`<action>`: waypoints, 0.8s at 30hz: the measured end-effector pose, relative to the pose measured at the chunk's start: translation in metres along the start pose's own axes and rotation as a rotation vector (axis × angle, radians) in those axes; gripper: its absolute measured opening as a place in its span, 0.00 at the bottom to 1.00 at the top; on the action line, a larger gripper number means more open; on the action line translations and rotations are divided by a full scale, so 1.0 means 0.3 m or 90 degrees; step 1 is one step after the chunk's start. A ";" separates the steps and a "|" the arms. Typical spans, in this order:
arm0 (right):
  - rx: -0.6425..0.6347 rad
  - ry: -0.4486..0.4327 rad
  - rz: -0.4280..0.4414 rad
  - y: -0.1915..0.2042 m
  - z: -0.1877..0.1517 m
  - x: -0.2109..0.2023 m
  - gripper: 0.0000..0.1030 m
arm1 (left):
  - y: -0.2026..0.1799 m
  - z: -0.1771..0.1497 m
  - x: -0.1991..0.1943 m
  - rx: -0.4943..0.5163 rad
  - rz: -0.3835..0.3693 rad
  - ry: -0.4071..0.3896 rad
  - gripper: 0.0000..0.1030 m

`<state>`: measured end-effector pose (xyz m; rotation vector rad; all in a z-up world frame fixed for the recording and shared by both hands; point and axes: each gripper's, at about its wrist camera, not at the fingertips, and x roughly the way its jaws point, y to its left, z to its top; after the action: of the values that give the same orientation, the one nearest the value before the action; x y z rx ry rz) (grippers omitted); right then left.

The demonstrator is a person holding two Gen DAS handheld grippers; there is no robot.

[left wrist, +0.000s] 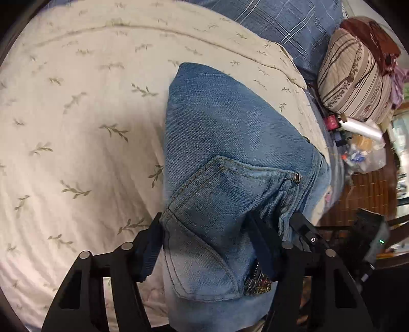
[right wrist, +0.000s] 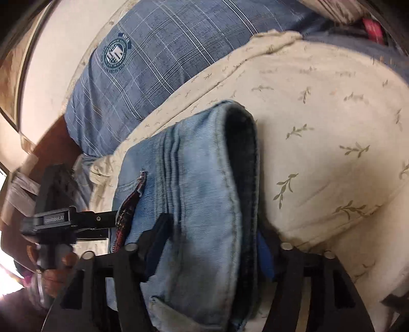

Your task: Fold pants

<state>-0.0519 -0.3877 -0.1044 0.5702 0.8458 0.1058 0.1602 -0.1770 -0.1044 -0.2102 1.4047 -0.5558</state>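
Nearest, left tongs [left wrist: 207, 245] closed around the pocket end of the jeans [left wrist: 230, 143]; right tongs [right wrist: 212, 245] closed likewise on the thick folded edge. Both equally near, side by side on the same end. Beyond, long axis of the folded bundle running toward 12 o'clock over the leaf-print bedspread [left wrist: 76, 115]. Farther, at 1 o'clock, plaid pillow [left wrist: 281, 23].

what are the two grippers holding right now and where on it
Both hold the jeans: the left gripper clamps the back-pocket end, the right gripper the thick folded edge.
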 end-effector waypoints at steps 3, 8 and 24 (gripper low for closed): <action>-0.027 -0.013 0.001 0.077 -0.006 -0.046 0.46 | -0.068 -0.053 -0.049 0.062 0.048 -0.049 0.48; -0.021 -0.009 0.006 0.160 0.045 -0.019 0.46 | -0.019 -0.063 -0.135 0.047 0.054 -0.084 0.44; -0.299 0.066 -0.117 0.709 0.128 0.599 0.76 | 0.356 0.037 -0.283 -0.038 0.332 -0.223 0.64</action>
<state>0.1243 -0.1689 -0.0961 0.0456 0.9324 0.1619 0.1915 -0.0465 -0.0775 0.0171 1.0745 -0.0397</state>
